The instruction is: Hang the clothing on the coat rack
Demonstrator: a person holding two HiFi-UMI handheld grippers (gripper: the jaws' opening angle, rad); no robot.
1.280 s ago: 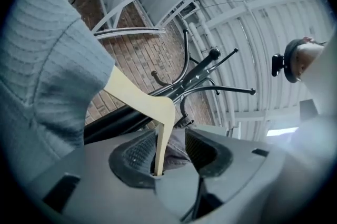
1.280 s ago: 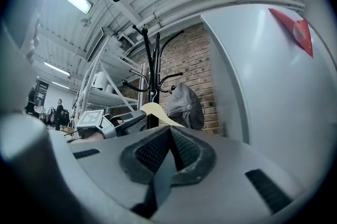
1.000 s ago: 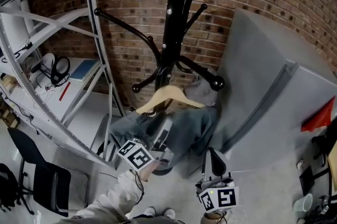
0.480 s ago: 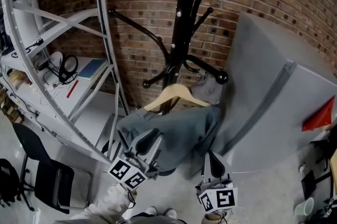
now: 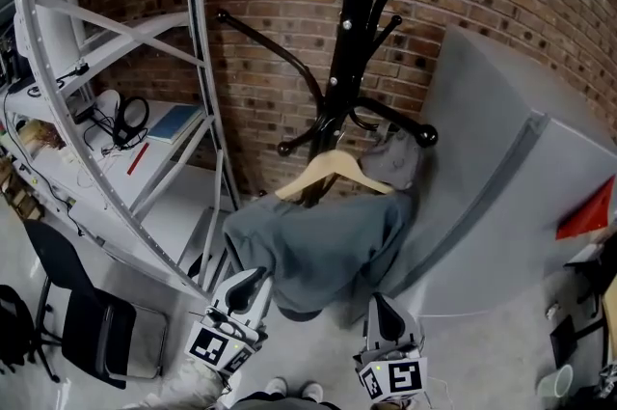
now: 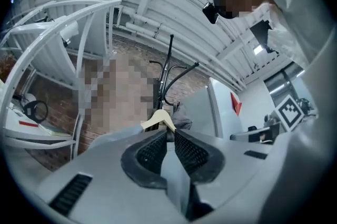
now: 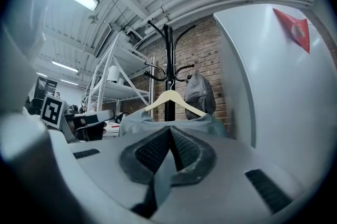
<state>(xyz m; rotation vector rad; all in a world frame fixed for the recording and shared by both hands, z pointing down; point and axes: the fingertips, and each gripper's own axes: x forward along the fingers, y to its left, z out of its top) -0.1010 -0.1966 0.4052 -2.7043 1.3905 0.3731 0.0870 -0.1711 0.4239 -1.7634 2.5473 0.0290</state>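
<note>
A black coat rack (image 5: 339, 80) stands against the brick wall. From one of its lower arms hangs a wooden hanger (image 5: 333, 172) carrying a grey-blue garment (image 5: 323, 249). A grey cap (image 5: 395, 157) hangs on the arm beside it. My left gripper (image 5: 243, 287) is below the garment's left edge and apart from it. Its jaws are closing to a narrow gap (image 6: 167, 132) with nothing between them. My right gripper (image 5: 386, 316) sits below the garment's right side, shut and empty (image 7: 170, 129). The hanger (image 7: 171, 97) and cap (image 7: 199, 92) show ahead of it.
White metal shelving (image 5: 125, 90) stands at the left, with headphones (image 5: 130, 114) on a shelf. A black chair (image 5: 77, 302) is at the lower left. A tall grey cabinet (image 5: 501, 186) bearing a red flag-like piece (image 5: 588, 210) fills the right.
My left gripper has drawn back and down from the garment towards me, and its jaws have narrowed. The garment stays hanging on the rack. The right gripper has barely moved.
</note>
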